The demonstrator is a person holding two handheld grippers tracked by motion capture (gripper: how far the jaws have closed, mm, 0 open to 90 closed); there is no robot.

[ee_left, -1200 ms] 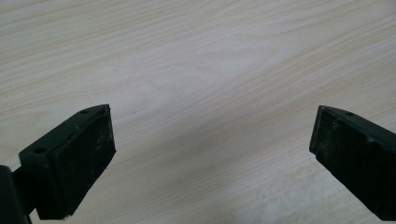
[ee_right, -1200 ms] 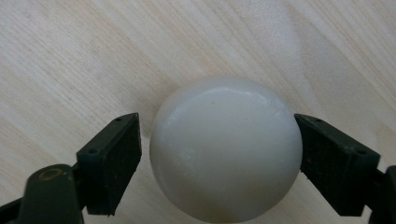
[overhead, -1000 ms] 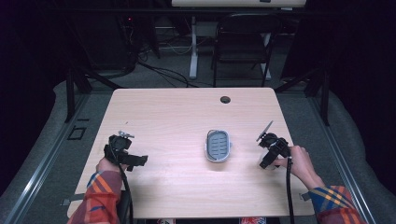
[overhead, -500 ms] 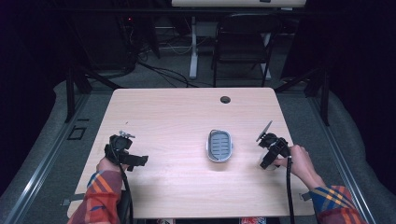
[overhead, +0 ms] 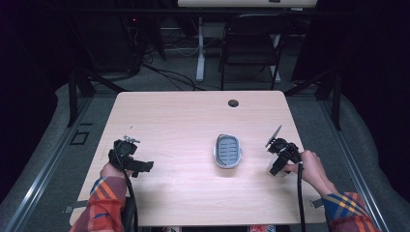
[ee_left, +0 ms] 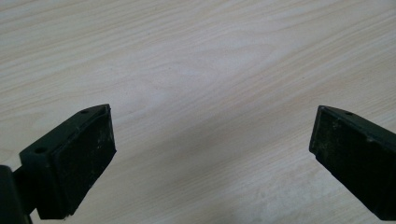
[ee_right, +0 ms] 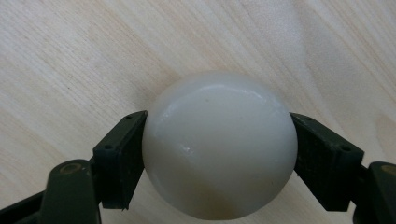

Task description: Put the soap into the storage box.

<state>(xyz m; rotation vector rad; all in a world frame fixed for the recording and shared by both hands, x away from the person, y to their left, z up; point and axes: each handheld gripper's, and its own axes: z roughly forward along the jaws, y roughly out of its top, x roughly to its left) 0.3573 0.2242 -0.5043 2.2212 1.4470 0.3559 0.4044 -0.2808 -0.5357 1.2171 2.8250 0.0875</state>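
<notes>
1. Soap, by the look of it: a smooth, creamy white rounded bar (ee_right: 219,144) sits clamped between the two black jaws of the right gripper (ee_right: 219,154), just over the wooden table (ee_right: 70,56). I can't tell whether it touches the wood.
2. The grip is across the widest part, one pad on each flank, which looks like the right spot. Any higher or lower on that curve and I'd expect it to squirt out.
3. Handling guess: glossy and rounded, so probably slippery. It looks solid and fairly light, not fragile, but it could dent or mark if squeezed hard. A firm, steady pinch seems best.
4. From the high view, the right gripper (overhead: 282,153) is near the table's right edge, a little apart from the grey oval soap dish (overhead: 227,151) in the middle. My bet is that's where the bar belongs.
5. The left gripper (overhead: 129,158) is over at the left side of the table, well apart from the dish. Its jaws are spread wide with nothing between them, just bare wood below.
</notes>
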